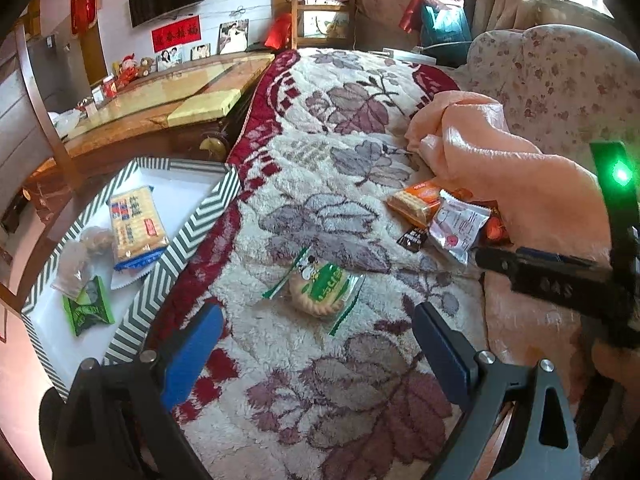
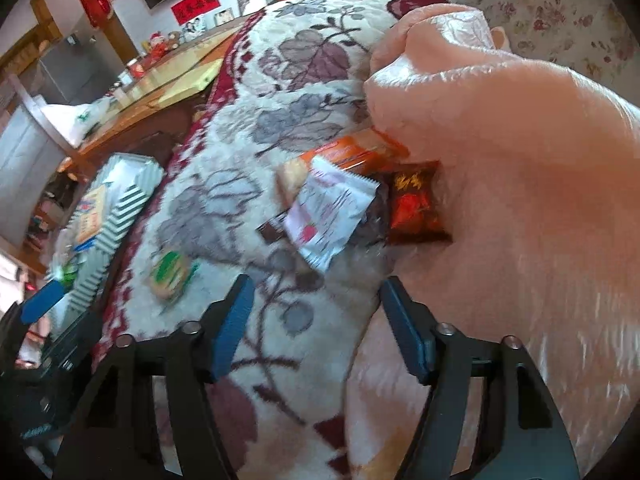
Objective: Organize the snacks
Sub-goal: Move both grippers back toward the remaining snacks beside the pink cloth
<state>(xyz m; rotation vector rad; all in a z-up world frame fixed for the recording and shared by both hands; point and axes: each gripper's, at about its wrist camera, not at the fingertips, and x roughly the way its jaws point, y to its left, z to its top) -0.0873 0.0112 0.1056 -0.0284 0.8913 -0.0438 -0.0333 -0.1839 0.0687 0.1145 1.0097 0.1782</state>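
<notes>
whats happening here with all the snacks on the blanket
A person with a gripper in each hand is sorting snacks off a floral blanket into a chevron-edged tray, which already holds a cracker pack and a green packet. The left gripper hovers open over a round biscuit pack. The right gripper, open and empty, faces a pile by the peach cloth, nearest a white packet.

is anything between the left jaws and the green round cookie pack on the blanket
Nothing visible. The left gripper stands open just short of the green cookie pack, with only bare floral blanket between them. The striped tray sits off to its left.
</notes>
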